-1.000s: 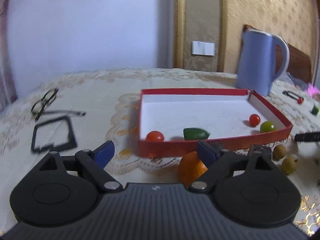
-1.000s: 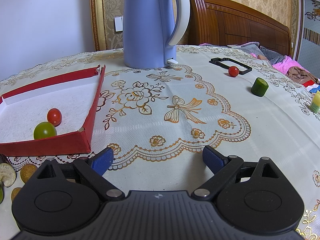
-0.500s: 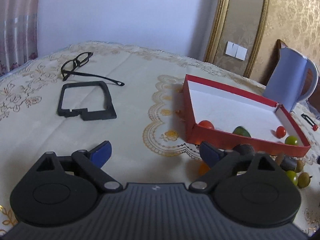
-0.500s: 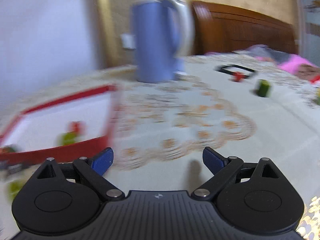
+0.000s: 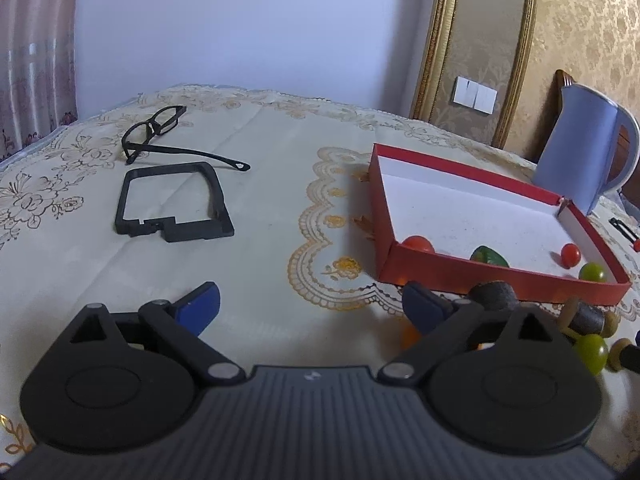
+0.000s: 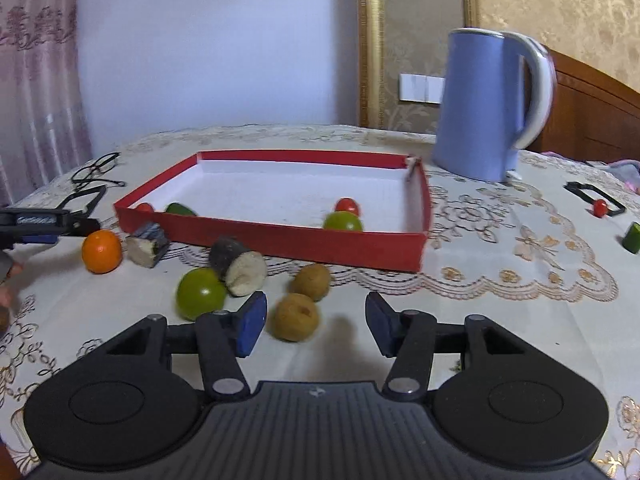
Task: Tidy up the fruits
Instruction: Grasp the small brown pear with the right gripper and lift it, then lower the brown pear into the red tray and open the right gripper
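Observation:
A red tray with a white floor holds red tomatoes, a green fruit and a green piece; it also shows in the left wrist view. In front of it lie an orange, two dark cut pieces, a green fruit and two brown fruits. My right gripper is open, with a brown fruit just left of its middle. My left gripper is open and empty over bare tablecloth, left of the tray; it shows at the left edge of the right wrist view.
A blue kettle stands behind the tray's right corner. Black glasses and a black frame lie at the left. At the far right are another black frame with a red tomato and a green chunk.
Both grippers have swung left. The left view now faces the glasses and black frame instead of the tray. The right view now faces the tray and the loose fruits. Both stay open.

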The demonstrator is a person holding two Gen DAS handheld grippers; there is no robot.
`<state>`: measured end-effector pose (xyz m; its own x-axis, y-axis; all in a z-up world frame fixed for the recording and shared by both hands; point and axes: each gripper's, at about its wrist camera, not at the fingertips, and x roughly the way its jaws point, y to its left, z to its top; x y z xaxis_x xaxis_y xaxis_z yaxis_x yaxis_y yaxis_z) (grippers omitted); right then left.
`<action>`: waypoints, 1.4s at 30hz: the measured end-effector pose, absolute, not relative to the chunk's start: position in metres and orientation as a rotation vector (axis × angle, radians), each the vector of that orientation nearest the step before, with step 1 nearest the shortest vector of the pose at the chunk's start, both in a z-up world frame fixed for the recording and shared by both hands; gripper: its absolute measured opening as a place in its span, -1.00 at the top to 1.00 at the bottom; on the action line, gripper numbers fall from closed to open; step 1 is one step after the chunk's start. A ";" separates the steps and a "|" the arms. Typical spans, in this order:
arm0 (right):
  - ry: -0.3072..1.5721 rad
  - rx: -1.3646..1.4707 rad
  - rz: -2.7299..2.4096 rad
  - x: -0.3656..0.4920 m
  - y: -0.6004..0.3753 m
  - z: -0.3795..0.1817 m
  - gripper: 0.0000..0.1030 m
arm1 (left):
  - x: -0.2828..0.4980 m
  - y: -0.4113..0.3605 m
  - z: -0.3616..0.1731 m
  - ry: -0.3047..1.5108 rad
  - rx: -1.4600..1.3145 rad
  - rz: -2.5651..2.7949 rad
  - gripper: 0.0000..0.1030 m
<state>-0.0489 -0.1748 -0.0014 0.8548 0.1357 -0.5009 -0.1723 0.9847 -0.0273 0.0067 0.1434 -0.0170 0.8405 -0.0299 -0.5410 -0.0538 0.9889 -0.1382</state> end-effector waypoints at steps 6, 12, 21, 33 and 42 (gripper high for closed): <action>0.562 -0.074 0.168 -0.040 -0.171 -0.005 0.27 | 0.005 0.143 -0.017 0.568 -0.145 0.012 -0.90; 0.592 -0.050 0.185 -0.040 -0.176 -0.008 0.46 | 0.007 0.147 -0.018 0.582 -0.175 0.003 -0.91; 0.519 -0.053 0.149 -0.043 -0.177 0.002 0.47 | 0.008 0.148 -0.019 0.584 -0.186 0.002 -0.93; 0.501 -0.124 0.122 0.044 -0.159 0.029 0.47 | 0.007 0.149 -0.019 0.584 -0.202 -0.007 -0.94; 0.620 -0.151 0.133 0.098 -0.141 0.000 0.47 | 0.006 0.151 -0.018 0.582 -0.217 -0.018 -0.97</action>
